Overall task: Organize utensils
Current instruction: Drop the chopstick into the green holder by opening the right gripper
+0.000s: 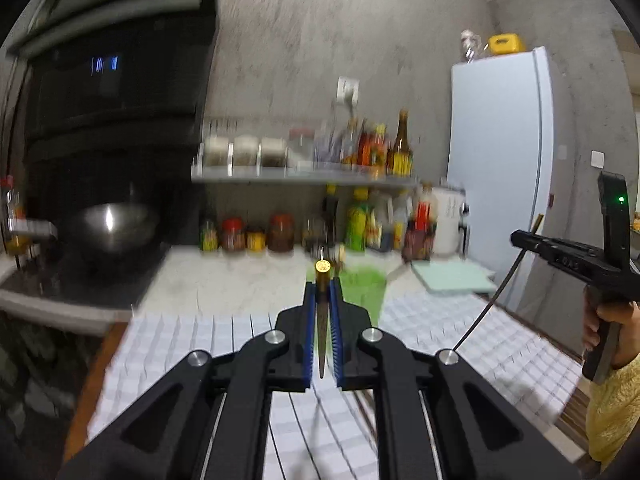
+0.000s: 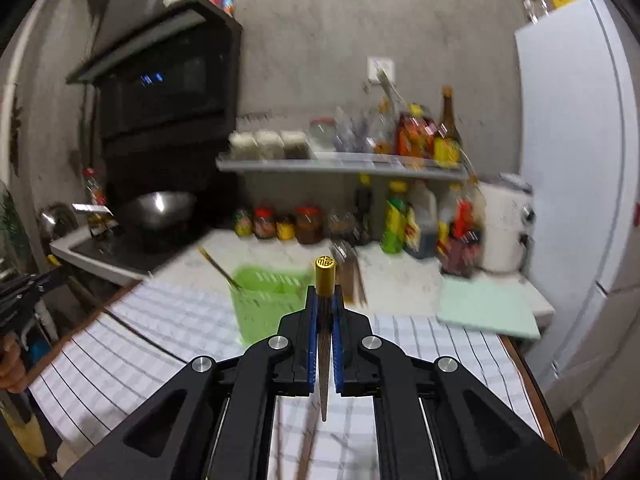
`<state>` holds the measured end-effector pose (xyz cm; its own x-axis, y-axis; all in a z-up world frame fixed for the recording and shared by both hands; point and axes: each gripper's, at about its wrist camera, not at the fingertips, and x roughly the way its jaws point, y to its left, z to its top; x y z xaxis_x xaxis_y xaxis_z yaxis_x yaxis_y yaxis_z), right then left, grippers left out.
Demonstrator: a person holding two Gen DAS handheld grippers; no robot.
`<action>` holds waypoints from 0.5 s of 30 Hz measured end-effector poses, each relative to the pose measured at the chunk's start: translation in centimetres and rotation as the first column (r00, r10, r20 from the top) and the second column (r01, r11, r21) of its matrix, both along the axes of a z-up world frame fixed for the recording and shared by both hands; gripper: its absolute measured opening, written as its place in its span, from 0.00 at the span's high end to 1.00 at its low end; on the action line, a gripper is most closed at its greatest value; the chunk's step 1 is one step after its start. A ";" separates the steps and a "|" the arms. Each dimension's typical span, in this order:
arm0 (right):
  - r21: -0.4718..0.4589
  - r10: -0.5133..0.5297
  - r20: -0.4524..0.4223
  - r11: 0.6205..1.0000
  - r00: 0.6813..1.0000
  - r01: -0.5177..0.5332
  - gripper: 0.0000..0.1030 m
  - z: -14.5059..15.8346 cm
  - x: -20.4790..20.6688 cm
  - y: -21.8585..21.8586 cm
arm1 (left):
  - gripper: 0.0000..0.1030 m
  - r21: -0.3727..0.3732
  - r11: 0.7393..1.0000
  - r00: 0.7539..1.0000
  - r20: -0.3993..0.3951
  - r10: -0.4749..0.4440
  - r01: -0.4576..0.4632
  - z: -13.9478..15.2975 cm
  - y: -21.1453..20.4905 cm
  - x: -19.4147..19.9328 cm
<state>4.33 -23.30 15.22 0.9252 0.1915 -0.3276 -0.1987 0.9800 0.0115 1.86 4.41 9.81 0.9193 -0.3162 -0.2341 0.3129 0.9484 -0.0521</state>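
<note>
Both grippers gripping chopsticks above the checked cloth (image 2: pixel 432 344)

Left gripper (image 1: pixel 322 300) is clamping one gold-capped chopstick (image 1: pixel 322 276); right gripper (image 2: pixel 325 306) is clamping another chopstick (image 2: pixel 325 276), near the green basket (image 2: pixel 264 304).

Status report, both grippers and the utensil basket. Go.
Left gripper shut on a chopstick. Right gripper shut on another chopstick. Green basket ahead, utensils already inside. Path unobstructed.

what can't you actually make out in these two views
- Left wrist view: the green slotted plastic basket is mostly hidden behind the left tool and its dark gold-capped chopstick.
- Both views: jar and bottle labels on the grey shelf are lost to motion blur.
- Right wrist view: the right tool covers the middle of its gold-capped chopstick; the basket's contents are smeared.
</note>
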 end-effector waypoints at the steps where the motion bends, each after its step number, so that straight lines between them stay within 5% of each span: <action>1: 0.003 0.016 0.037 1.000 0.999 -0.016 0.94 1.0 0.3 0.5 | 0.94 0.003 1.000 0.999 0.051 0.008 -0.008 1.3 -0.2 0.0; 5: 0.017 0.034 0.178 0.999 0.983 -0.038 0.94 4.4 2.1 1.9 | 0.94 -0.032 0.999 0.989 0.150 0.012 -0.008 5.1 -0.3 1.6; 9: 0.063 0.021 0.252 0.997 0.967 -0.038 0.94 5.5 4.9 2.6 | 0.94 -0.056 0.998 0.990 0.143 -0.002 0.010 6.5 -1.4 5.7; 15: 0.088 0.024 0.151 0.995 0.988 -0.038 0.94 2.7 11.7 3.3 | 0.94 -0.062 0.997 0.999 0.003 -0.043 0.043 3.8 -3.8 13.9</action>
